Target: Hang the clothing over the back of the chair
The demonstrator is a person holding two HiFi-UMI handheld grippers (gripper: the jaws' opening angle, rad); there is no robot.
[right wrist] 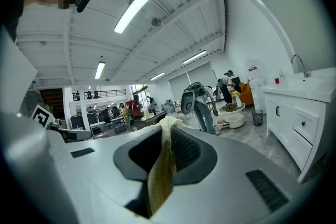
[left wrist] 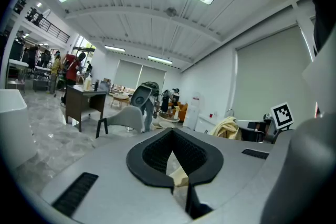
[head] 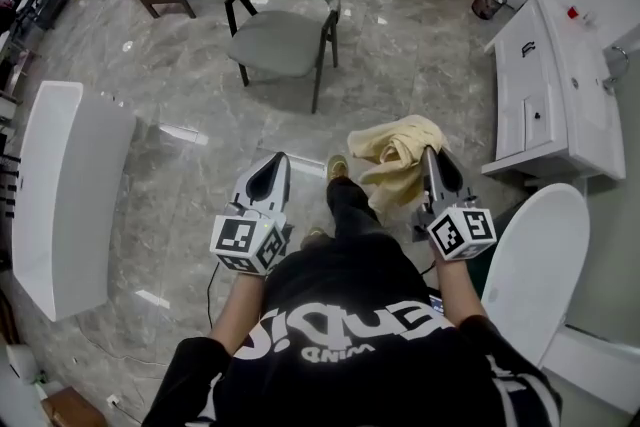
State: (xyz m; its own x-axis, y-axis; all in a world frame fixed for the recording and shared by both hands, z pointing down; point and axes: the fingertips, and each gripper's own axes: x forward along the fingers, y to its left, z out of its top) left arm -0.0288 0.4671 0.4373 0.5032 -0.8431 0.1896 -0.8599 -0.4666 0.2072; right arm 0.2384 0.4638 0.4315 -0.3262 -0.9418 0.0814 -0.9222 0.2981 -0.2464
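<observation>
The right claw (head: 431, 155) is pinching the yellow garment (head: 392, 153) by one edge. The rest is hanging bunched in front of the person, seemingly off the floor for carrying. The left claw (head: 271, 165) is riding alongside with its tips closed on nothing, probably kept free to spread the fabric. The chair (head: 285, 10) is standing well ahead, its back bare.

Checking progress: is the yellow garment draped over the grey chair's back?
No, the yellow garment hangs bunched from the right gripper, apart from the grey chair, whose back is bare.
</observation>
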